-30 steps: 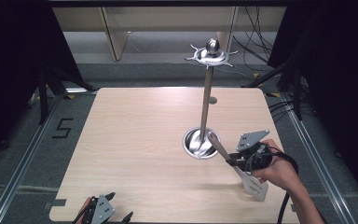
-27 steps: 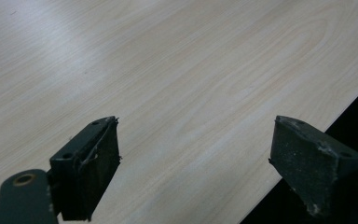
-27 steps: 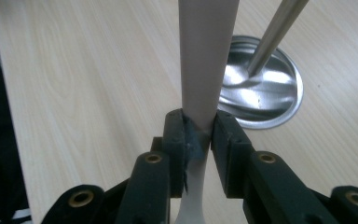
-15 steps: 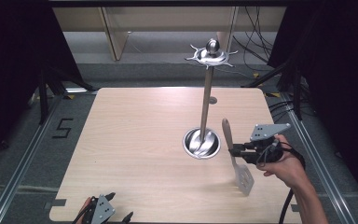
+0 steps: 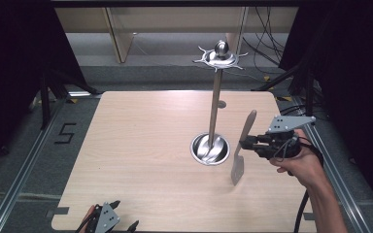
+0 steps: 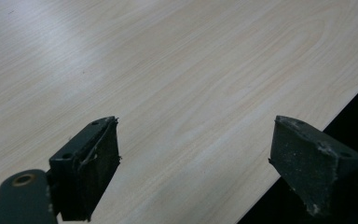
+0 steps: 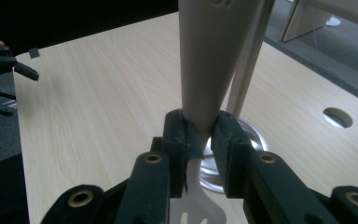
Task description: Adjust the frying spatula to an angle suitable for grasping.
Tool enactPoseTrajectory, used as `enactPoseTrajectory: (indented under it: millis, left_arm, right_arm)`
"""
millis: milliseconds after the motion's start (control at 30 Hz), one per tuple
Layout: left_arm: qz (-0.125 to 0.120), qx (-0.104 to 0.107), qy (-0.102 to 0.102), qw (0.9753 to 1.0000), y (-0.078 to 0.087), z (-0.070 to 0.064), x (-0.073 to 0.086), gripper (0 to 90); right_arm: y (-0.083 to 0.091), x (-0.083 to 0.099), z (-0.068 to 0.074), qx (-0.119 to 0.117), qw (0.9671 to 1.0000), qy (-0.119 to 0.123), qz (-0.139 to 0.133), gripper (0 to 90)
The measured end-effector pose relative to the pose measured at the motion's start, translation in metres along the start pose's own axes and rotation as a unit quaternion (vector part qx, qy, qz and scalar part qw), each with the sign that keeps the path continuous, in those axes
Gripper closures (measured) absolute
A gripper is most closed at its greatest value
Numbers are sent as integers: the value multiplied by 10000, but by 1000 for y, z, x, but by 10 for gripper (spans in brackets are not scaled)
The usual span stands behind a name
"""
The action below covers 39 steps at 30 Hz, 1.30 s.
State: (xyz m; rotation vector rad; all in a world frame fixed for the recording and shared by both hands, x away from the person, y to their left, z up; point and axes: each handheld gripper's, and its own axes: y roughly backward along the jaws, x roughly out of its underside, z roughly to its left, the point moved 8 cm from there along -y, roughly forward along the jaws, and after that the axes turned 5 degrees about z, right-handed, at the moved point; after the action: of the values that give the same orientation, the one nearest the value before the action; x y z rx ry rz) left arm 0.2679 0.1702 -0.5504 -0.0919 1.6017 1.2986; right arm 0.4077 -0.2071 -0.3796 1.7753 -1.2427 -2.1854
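Right claw (image 5: pixel 243 143) grips the spatula (image 5: pixel 243 145) at its narrow neck, upright; it looks light, stiff, smooth, liable to pivot. Left claw (image 6: pixel 196 163) gapes empty.

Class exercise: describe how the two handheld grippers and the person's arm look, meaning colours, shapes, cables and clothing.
Both grippers have blocky black jaws. The right gripper carries a grey three-cornered plate and trails a black cable; the forearm behind it is bare, with no sleeve. The left gripper also bears a grey plate.

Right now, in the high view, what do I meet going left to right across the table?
Left gripper at the near edge → metal stand on its round base → spatula held upright → right gripper → the person's hand.
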Motion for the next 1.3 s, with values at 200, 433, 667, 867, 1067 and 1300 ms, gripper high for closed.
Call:
enactPoseTrajectory:
  millis: [200, 433, 667, 867, 1067, 1300]
  left_arm:
    - [-13, -20, 18, 10000, 0, 0, 0, 148]
    - [-51, -1, 32, 10000, 1, 0, -1, 148]
    - [-33, 6, 16, 10000, 1, 0, -1, 148]
    - [-52, 1, 28, 10000, 1, 0, -1, 148]
    - [-34, 5, 15, 10000, 1, 0, -1, 148]
    - [1, -20, -53, 10000, 1, 1, 0, 148]
  right_arm:
    - [5, -21, -4, 113, 9999, 75, -57, 764]
    - [11, -46, -12, 142, 9998, 30, -134, 764]
    - [12, -62, -20, 257, 9995, -33, -193, 764]
    - [15, -70, -23, 258, 9996, 3, -72, 764]
    - [15, -79, -26, 281, 9996, 25, -15, 764]
    - [14, -87, -31, 371, 9993, 42, 33, 764]
